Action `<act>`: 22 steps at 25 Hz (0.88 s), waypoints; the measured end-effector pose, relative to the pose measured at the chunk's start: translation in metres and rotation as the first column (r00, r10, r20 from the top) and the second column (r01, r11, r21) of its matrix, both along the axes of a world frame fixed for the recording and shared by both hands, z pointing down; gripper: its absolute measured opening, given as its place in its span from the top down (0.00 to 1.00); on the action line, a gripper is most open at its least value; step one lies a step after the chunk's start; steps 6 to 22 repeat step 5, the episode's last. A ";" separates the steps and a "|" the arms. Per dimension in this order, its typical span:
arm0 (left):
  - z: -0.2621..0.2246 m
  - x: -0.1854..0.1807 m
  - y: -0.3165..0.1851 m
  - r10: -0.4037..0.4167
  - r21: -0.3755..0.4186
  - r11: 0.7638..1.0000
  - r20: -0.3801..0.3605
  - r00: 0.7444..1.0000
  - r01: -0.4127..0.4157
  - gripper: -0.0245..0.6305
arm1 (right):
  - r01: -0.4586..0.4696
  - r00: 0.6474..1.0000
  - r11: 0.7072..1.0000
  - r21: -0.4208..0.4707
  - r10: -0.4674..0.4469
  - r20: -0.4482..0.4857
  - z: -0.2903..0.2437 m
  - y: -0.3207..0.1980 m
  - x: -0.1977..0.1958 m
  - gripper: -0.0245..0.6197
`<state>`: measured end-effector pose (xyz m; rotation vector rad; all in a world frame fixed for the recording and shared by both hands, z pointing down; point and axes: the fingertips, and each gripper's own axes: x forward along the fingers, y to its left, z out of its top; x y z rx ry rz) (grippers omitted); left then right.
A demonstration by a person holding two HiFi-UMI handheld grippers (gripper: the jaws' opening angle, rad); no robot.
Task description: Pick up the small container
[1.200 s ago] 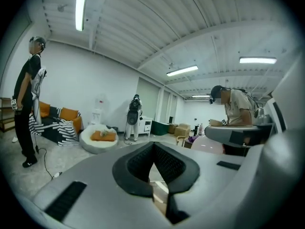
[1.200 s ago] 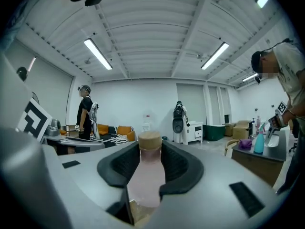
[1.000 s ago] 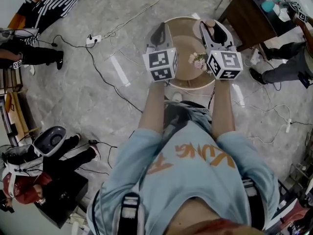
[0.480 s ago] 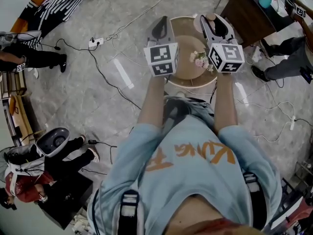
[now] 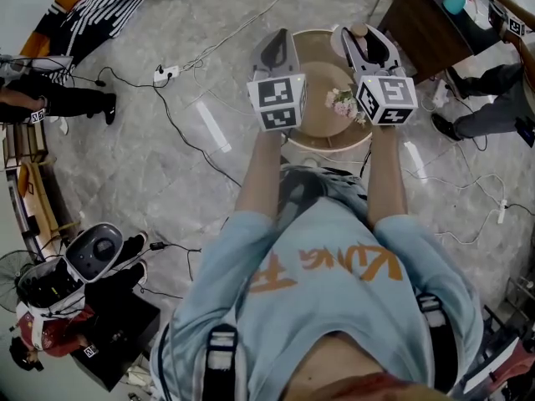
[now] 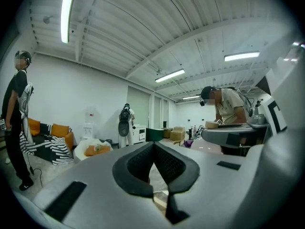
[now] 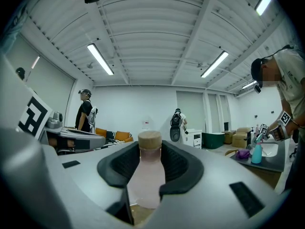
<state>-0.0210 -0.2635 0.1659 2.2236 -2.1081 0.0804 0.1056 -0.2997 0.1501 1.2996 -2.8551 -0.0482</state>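
The container (image 7: 146,175) stood upright, cork on top, its long axis vertical, and you had it pinched between your right gripper's (image 5: 366,42) jaws over the table (image 5: 322,143). Your left gripper (image 6: 153,149) hung alongside, jaws closed on nothing.

You wear a light blue short-sleeved T-shirt (image 5: 334,307) with orange lettering, and dark shoulder straps (image 5: 219,353) with pale buckles. Your left gripper (image 5: 275,38) and right gripper (image 5: 365,38) are grey shells with ribbed black pads — each carries a white marker cube (image 5: 276,103) printed with black squares.
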 end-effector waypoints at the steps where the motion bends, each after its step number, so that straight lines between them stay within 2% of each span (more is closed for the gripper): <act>1: 0.001 0.001 0.000 0.001 -0.003 1.000 0.001 1.000 -0.001 0.93 | 0.001 1.000 1.000 -0.001 -0.001 -0.001 0.001 0.000 0.001 0.72; 22: 0.006 0.002 0.003 0.005 -0.010 1.000 0.004 1.000 -0.005 0.93 | -0.001 1.000 1.000 -0.007 0.001 -0.005 0.006 0.003 0.002 0.72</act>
